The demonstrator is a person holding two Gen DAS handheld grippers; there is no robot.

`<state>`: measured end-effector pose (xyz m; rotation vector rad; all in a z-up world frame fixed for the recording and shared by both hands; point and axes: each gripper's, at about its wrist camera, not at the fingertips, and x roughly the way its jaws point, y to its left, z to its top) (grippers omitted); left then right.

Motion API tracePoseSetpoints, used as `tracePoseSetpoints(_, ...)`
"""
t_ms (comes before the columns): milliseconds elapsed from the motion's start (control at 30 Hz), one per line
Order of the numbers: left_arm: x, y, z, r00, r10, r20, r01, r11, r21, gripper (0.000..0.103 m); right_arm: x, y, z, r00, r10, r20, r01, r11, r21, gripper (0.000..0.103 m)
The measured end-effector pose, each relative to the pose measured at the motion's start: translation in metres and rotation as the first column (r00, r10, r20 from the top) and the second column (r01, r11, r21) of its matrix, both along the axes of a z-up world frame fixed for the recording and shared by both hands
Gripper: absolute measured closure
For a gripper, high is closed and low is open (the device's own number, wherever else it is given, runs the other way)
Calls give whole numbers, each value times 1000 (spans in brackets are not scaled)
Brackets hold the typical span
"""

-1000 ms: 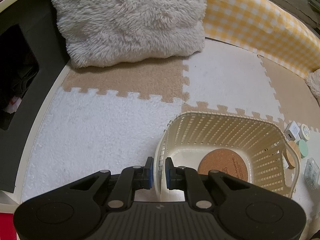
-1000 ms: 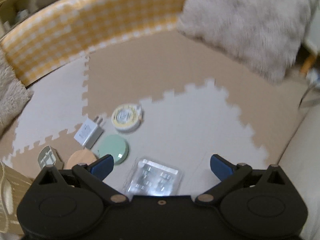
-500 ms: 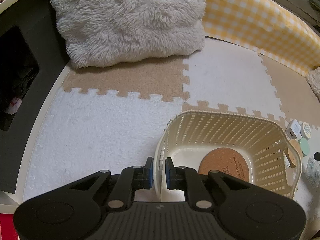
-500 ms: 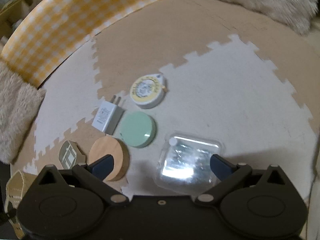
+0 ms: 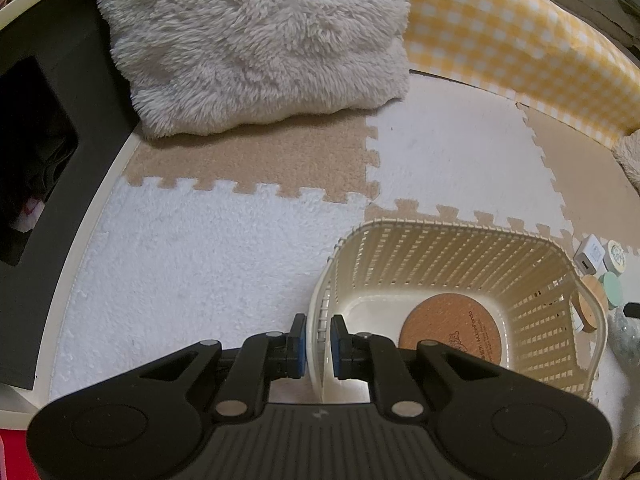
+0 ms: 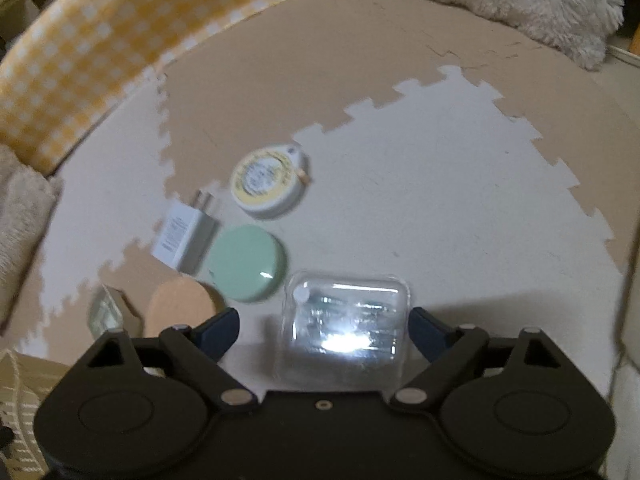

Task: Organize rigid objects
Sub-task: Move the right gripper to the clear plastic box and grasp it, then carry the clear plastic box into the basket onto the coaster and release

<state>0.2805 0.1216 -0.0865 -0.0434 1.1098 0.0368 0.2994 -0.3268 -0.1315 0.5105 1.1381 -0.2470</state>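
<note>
Covering the floor: beige-and-white foam mat (image 5: 248,248). Left wrist view, lower right: slatted basket (image 5: 516,248) held a cork coaster (image 5: 452,332); left gripper (image 5: 318,346) clamped its near wall. Right wrist view, lower centre: clear plastic case (image 6: 346,320) lay between the right gripper (image 6: 324,326), whose wide-open jaws had just been closing.

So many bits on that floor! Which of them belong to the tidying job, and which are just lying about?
Part of the job:
- basket, clamped at its rim by the left gripper
- cork coaster already inside
- clear plastic case between the right gripper's closing jaws
- green round case
- wooden disc
- charger plug
- tape measure

Just lying about:
- fluffy cushion
- gingham bolster
- foam mat
</note>
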Motion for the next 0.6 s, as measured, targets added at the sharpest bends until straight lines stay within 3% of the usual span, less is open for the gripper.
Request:
tracePoseSetpoints(200, 0, 0, 0, 1000, 0, -2, 0, 1000, 0, 90, 7, 16, -4, 993, 108, -37, -111, 989, -97, 14)
tracePoseSetpoints(300, 0, 0, 0, 1000, -1, -2, 1, 1000, 1, 90, 7, 18, -5, 990, 129, -58, -136, 981, -135, 24)
tracePoseSetpoints(600, 0, 0, 0, 1000, -1, -3, 1, 1000, 0, 90, 5, 17, 1, 988, 142, -60, -150, 977, -150, 29)
